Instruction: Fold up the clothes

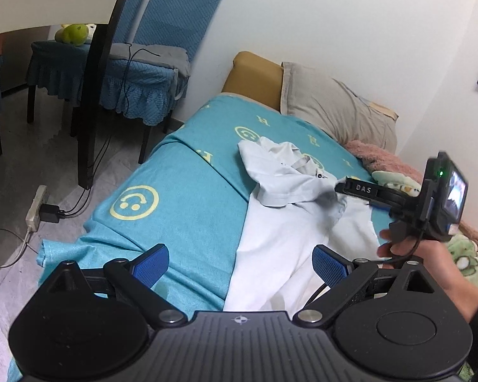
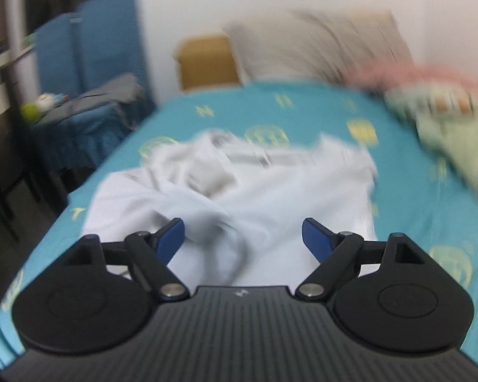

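Observation:
A white shirt (image 1: 290, 222) lies crumpled on a teal bedspread (image 1: 181, 184) with yellow smiley faces. My left gripper (image 1: 240, 264) is open and empty, hovering over the shirt's near left edge. The right gripper (image 1: 344, 187) shows in the left wrist view above the shirt's bunched upper part, a hand holding it. In the blurred right wrist view the right gripper (image 2: 242, 238) is open and empty above the shirt (image 2: 239, 184).
A beige pillow (image 1: 334, 108) and a pink blanket (image 1: 382, 156) lie at the head of the bed. Green patterned bedding (image 1: 462, 254) lies on the right. Blue-covered chairs (image 1: 143, 73), a table leg (image 1: 95, 95) and a power strip (image 1: 36, 207) stand left of the bed.

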